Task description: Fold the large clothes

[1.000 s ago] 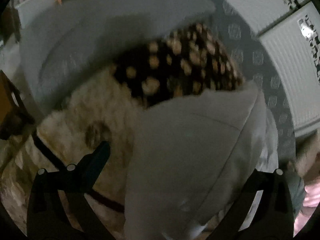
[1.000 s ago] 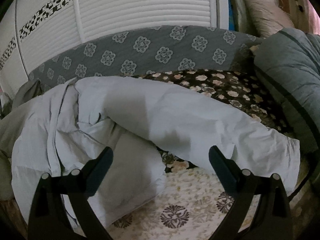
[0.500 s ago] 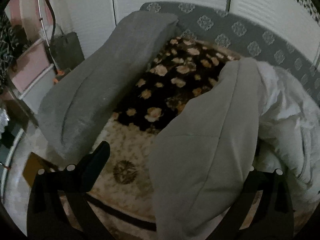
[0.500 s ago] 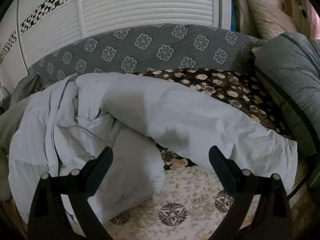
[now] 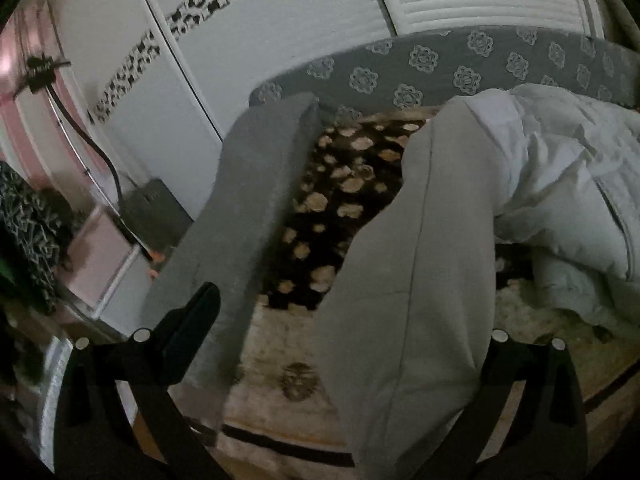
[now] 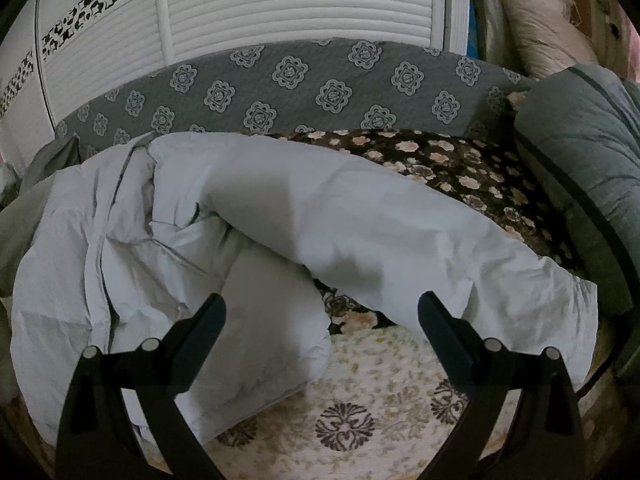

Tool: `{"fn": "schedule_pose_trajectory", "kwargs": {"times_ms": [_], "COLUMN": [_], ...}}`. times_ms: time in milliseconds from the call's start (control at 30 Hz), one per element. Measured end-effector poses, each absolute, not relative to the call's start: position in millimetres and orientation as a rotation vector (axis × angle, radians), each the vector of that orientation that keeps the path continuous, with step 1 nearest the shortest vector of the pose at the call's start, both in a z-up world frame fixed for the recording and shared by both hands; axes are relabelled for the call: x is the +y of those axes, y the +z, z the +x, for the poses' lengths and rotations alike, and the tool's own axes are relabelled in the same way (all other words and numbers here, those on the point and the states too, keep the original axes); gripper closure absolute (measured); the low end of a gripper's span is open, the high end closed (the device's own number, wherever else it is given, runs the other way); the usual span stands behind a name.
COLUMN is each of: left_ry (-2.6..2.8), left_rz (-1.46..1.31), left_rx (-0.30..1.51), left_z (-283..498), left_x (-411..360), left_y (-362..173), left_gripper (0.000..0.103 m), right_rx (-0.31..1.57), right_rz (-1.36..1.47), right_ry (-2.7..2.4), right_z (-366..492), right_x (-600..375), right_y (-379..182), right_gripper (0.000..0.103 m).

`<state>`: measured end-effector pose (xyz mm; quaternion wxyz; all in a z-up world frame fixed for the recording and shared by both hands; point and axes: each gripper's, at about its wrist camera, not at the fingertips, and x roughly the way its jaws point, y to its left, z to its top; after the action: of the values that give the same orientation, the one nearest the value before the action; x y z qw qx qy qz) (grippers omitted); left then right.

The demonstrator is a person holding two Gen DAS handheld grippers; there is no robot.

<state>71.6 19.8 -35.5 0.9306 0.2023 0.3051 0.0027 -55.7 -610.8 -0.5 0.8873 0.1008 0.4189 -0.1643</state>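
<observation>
Nearest the lens in the left wrist view, the left tongs [image 5: 340, 320] are sitting wide apart, and a long beige-grey fabric panel with a stitched seam [image 5: 416, 280] is draping between them, covering the right finger so contact there cannot be told. That panel is running lengthwise away from the camera, its far end reaching up toward the headboard.

Over in the right wrist view, the right tongs [image 6: 322, 320] are hanging open too, gripping nothing, poised just above the pale blue-white padded garment [image 6: 320, 220]. The garment is lying crumpled on the bed, its long tube-like sleeve stretching from upper left down to lower right, cuff end pointing toward the right edge of the bed. The bunched body is piling up on the left.

The left view alone is showing a folded grey blanket [image 5: 248, 208] lying along the bed's left side, plus a black cable [image 5: 86, 136] and a pink cabinet [image 5: 100, 264]. The right view alone is showing a grey bolster with a dark stripe [image 6: 580, 168].

Under it all, a cream patterned bedspread [image 6: 360, 400] is giving way to a dark brown floral blanket [image 6: 460, 164], then a grey medallion-print headboard [image 6: 300, 80], with white louvred wardrobe doors [image 6: 300, 0] standing behind.
</observation>
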Motion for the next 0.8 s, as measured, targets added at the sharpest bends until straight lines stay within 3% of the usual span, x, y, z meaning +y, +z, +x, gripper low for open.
{"fn": "schedule_pose_trajectory", "kwargs": {"times_ms": [267,367,500,800], "left_ry": [-0.283,-0.474,-0.469,-0.390], "left_rz": [0.459,0.492,0.643,0.375], "left_rx": [0.629,0.705,0.711,0.731], "left_z": [55,44,38,56], "left_x": [-1,-16,-30,-34], "left_y": [-40,-55,-73,-49], "left_gripper": [0.008,0.003,0.003,0.003], "right_rx": [0.867,0.867,0.863,0.915], "right_rz": [0.210,0.209,0.214,0.194], "right_ry": [-0.335,-0.333,-0.338,-0.305], "right_z": [-56,-58,-58,-52], "right_x": [-611,-610,-610,-602], "right_y": [0,1,1,-10], "right_gripper": [0.006,0.006,0.006,0.006]}}
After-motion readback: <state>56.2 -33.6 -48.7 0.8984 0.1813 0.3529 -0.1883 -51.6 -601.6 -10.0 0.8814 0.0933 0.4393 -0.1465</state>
